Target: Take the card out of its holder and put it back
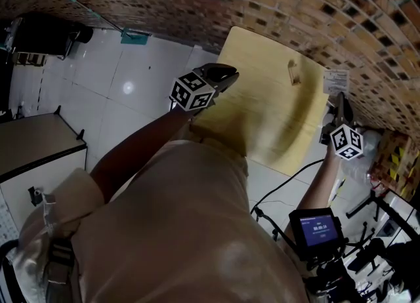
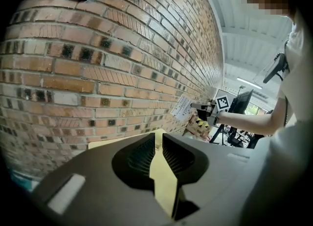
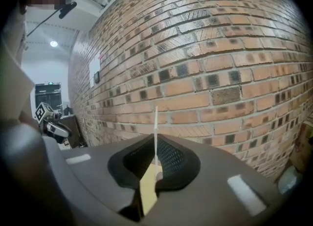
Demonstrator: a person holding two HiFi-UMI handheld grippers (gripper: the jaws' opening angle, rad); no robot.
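Note:
A white card (image 1: pixel 335 80) is held up beside the brick wall, past the far right corner of the light wooden table (image 1: pixel 262 118). My right gripper (image 1: pixel 339 100) is shut on its lower edge. In the right gripper view the card (image 3: pixel 156 127) stands edge-on between the pads of that gripper (image 3: pixel 156 147). A small wooden card holder (image 1: pixel 293 71) stands on the table near the wall, left of the card. My left gripper (image 1: pixel 225 72) hovers at the table's far left edge, its jaws (image 2: pixel 157 141) a narrow gap apart with nothing between them. From there the card (image 2: pixel 182 107) shows far off.
A brick wall (image 1: pixel 275 0) runs along the table's far side. A small screen on a stand (image 1: pixel 317 228) with cables is at the lower right. A yellow-and-black box (image 1: pixel 394 154) lies right of the table. A dark cabinet (image 1: pixel 36 144) stands at the left on white floor tiles.

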